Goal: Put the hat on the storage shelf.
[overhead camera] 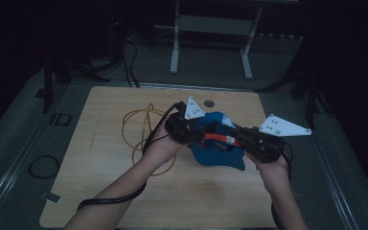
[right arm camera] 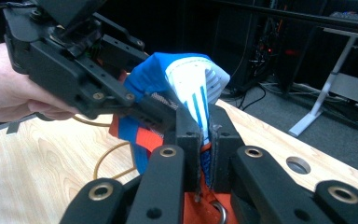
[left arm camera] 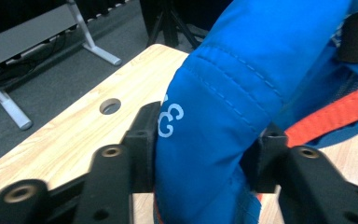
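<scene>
- Over the middle of the wooden table point(overhead camera: 100, 191) we see both grippers meeting on a blue fabric bag point(overhead camera: 218, 155) with an orange strap point(overhead camera: 216, 138), held up off the tabletop
- left gripper point(left arm camera: 205, 149) has its jaws set fairly wide around a thick fold of the blue fabric, both jaws pressing into it; white letters printed on the fold sit right by the left jaw
- right gripper point(right arm camera: 209, 140) has jaws nearly closed, pinching a thin edge of the bag between them; a white-and-blue patterned panel point(right arm camera: 198, 86) rises just above that pinch
- in the right gripper view we see orange fabric and a small metal ring point(right arm camera: 219, 212) low between the jaws
- same view shows the other gripper's black body gripped by the left hand point(right arm camera: 9, 93), touching the bag from the left
- high view: left hand point(overhead camera: 160, 143) and right hand point(overhead camera: 273, 165) come up from the bottom edge, strap stretched between the two grippers, a grey three-cornered plate on top of each
- orange cord point(overhead camera: 141, 132) lies looped on the table to the left of the bag, partly under the left forearm
- round hole point(overhead camera: 209, 103) in the tabletop near the far edge, just beyond the bag
- white metal frame legs point(overhead camera: 211, 43) stand on the dark floor beyond the table, well apart from it
- black cable trails along the left forearm; room is dim so we can't tell finer bag detail from above
</scene>
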Demonstrator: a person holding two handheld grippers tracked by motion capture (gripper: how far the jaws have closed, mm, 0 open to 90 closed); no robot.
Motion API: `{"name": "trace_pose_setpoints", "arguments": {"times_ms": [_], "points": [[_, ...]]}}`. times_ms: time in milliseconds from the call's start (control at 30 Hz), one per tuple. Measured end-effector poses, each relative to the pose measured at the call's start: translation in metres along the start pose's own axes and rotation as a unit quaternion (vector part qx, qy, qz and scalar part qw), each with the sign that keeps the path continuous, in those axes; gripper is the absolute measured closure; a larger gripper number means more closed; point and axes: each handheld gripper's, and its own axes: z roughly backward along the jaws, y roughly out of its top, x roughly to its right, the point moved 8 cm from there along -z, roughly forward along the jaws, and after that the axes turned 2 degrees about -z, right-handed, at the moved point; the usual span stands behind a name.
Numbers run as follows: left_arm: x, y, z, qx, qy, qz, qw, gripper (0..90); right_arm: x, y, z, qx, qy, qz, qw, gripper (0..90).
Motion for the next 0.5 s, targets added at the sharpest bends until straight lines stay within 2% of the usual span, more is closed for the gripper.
{"name": "trace_pose_setpoints", "arguments": {"times_ms": [67,133,167,333,500], "points": [[0.0,0.0,-0.001,0.001,0.001,0.0,1.0,69.8,-0.001,0.0,0.0,-0.001,0.0,0.002,1.0,85.3],[0.001,0.0,-0.003,0.0,0.001,-0.005,1.0,83.6,-0.002,-0.001,0.0,-0.003,0.002,0.001,1.0,85.3],[0.003,0.0,-0.004,0.0,-0.003,-0.008,1.0,87.4,-0.003,-0.002,0.0,-0.004,0.001,0.001,1.0,85.3],[0.002,0.002,-0.006,0.0,0.001,-0.015,0.9999,88.8,-0.005,-0.006,-0.001,-0.006,0.003,-0.002,1.0,85.0],[0.002,0.007,-0.008,0.015,0.012,-0.02,0.9996,89.1,-0.007,-0.01,-0.001,-0.007,0.005,-0.009,0.9999,84.3]]}}
